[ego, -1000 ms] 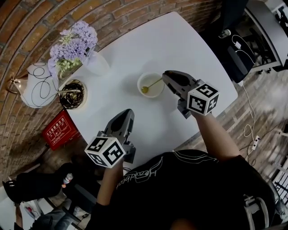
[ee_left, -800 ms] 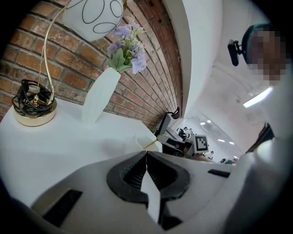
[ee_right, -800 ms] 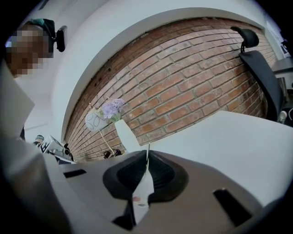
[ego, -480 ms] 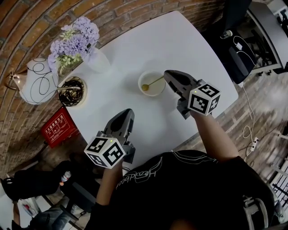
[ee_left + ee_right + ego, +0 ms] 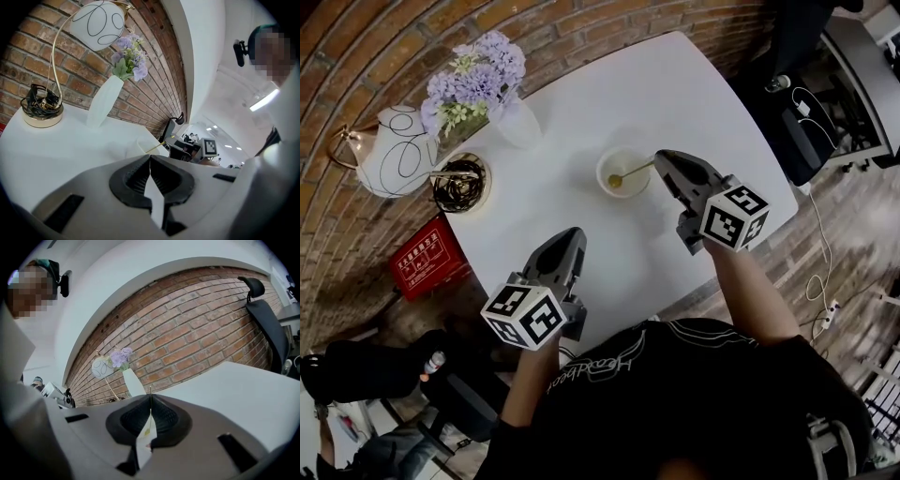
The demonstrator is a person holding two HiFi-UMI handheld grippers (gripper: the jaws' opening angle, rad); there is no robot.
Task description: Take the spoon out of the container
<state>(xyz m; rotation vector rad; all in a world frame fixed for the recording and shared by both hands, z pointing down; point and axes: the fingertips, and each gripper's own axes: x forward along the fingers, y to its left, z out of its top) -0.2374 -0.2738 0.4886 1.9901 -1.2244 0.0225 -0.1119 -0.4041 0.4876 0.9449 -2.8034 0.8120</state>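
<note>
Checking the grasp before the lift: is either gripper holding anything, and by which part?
The right gripper is shut on the spoon, pinching the tip of its handle; the left gripper holds nothing.

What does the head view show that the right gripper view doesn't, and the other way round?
Only the head view: the bowl with the spoon scoop lying in it, the left gripper away from it, a red box. Only the right gripper view: the right gripper jaws shut on the spoon handle. Both: spoon, table, vase, lamp, brick wall.
</note>
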